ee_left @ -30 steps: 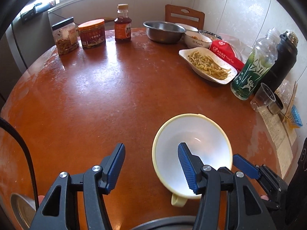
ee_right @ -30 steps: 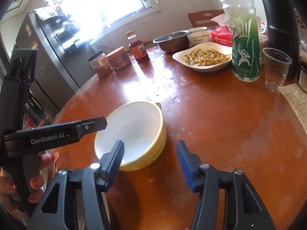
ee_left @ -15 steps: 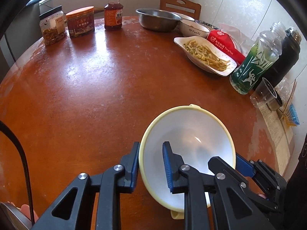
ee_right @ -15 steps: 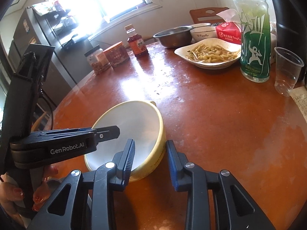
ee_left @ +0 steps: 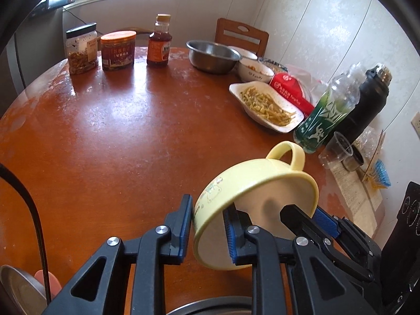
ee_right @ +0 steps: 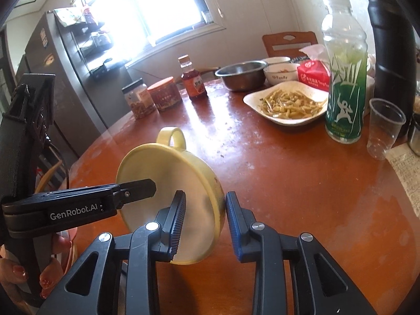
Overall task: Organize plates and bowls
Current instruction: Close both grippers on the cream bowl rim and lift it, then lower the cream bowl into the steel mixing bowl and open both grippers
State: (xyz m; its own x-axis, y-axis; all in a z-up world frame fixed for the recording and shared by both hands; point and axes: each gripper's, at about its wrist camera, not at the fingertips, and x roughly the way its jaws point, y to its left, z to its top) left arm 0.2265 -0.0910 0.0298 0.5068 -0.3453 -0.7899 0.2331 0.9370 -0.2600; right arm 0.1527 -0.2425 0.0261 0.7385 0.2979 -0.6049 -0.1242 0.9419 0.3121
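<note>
A pale yellow bowl (ee_left: 252, 183) with a loop handle is lifted off the round brown table (ee_left: 105, 136) and tipped toward me, handle uppermost. My left gripper (ee_left: 207, 225) is shut on its near left wall, one pad outside and one inside. My right gripper (ee_right: 202, 215) is shut on the opposite wall of the same yellow bowl (ee_right: 168, 173). The right gripper's blue pad (ee_left: 325, 220) shows past the rim in the left wrist view. The left gripper's finger (ee_right: 131, 191) reaches into the bowl in the right wrist view.
At the far right stand a white dish of beans (ee_left: 265, 107), a steel bowl (ee_left: 212, 55), a white bowl (ee_left: 254, 71), a green bottle (ee_left: 325, 115), a black flask (ee_left: 365, 102) and a plastic cup (ee_left: 336, 152). Jars (ee_left: 118, 50) and a sauce bottle (ee_left: 158, 42) line the back. A metal rim (ee_left: 15, 291) sits bottom left.
Both grippers went from open to shut on the bowl's opposite walls. The bowl has since risen off the table and tipped up, its handle now on top.
</note>
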